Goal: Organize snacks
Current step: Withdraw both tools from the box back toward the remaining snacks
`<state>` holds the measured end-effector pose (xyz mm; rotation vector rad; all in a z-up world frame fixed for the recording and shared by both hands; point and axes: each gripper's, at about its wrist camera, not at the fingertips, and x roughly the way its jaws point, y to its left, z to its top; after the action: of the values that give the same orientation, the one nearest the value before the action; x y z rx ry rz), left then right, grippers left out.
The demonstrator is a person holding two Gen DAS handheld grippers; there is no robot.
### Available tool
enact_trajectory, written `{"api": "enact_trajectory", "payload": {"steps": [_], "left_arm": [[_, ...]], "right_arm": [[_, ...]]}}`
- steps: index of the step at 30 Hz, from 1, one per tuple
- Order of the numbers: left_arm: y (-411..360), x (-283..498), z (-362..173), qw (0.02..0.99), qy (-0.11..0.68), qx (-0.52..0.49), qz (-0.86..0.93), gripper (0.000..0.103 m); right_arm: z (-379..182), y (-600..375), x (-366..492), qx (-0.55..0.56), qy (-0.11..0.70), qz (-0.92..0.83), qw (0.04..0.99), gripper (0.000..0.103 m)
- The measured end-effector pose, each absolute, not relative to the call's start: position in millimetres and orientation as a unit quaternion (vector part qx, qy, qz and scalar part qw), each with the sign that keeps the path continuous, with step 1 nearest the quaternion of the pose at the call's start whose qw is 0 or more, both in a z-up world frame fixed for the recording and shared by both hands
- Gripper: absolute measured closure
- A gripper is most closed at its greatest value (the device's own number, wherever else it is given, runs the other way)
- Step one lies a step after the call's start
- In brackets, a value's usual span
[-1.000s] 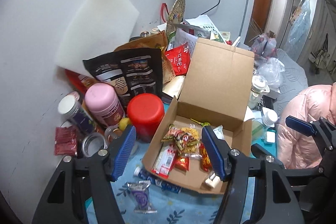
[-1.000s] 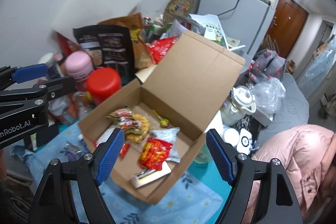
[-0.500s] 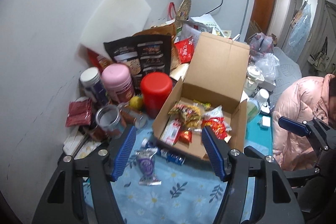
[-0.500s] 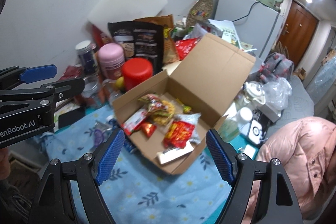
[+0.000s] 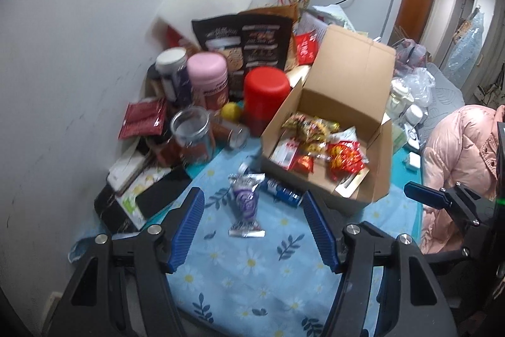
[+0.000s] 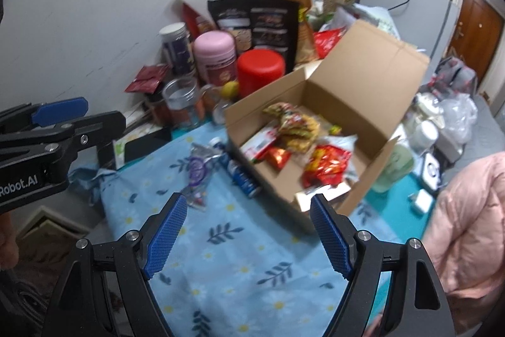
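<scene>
An open cardboard box (image 5: 344, 103) (image 6: 363, 90) with several snack packets inside stands on the blue flowered cloth (image 5: 252, 267) (image 6: 240, 245). Just left of it lie a purple-and-silver snack packet (image 5: 245, 201) (image 6: 197, 176) and a blue packet (image 5: 282, 195) (image 6: 241, 176). My left gripper (image 5: 252, 226) hangs open above the cloth, the purple packet lying beyond its fingertips. My right gripper (image 6: 246, 229) is open too, over bare cloth in front of the box. Nothing sits between either pair of fingers. The left gripper also shows at the left edge of the right wrist view.
Against the wall crowd a red canister (image 5: 265, 97), a pink-lidded jar (image 5: 208, 78), a glass jar (image 5: 192, 138), black snack bags (image 5: 243, 43) and dark red sachets (image 5: 143, 119). A person in a pink jacket (image 5: 457, 166) sits at the right. A fridge with a kettle stands behind.
Both grippers have drawn back from the box and sunk toward the cloth. The box looks smaller and farther, and the loose purple and blue packets have come into fuller view.
</scene>
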<state>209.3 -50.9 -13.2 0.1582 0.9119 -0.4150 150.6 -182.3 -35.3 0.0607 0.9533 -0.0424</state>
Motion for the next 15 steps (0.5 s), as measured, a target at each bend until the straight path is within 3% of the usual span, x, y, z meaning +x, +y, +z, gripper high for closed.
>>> {"api": "enact_trajectory", "payload": {"steps": [15], "left_arm": [[-15, 228, -89, 0.843, 0.505, 0.043, -0.18, 0.038]], "right_arm": [[-106, -156, 181, 0.049, 0.488, 0.04, 0.871, 0.023]]}}
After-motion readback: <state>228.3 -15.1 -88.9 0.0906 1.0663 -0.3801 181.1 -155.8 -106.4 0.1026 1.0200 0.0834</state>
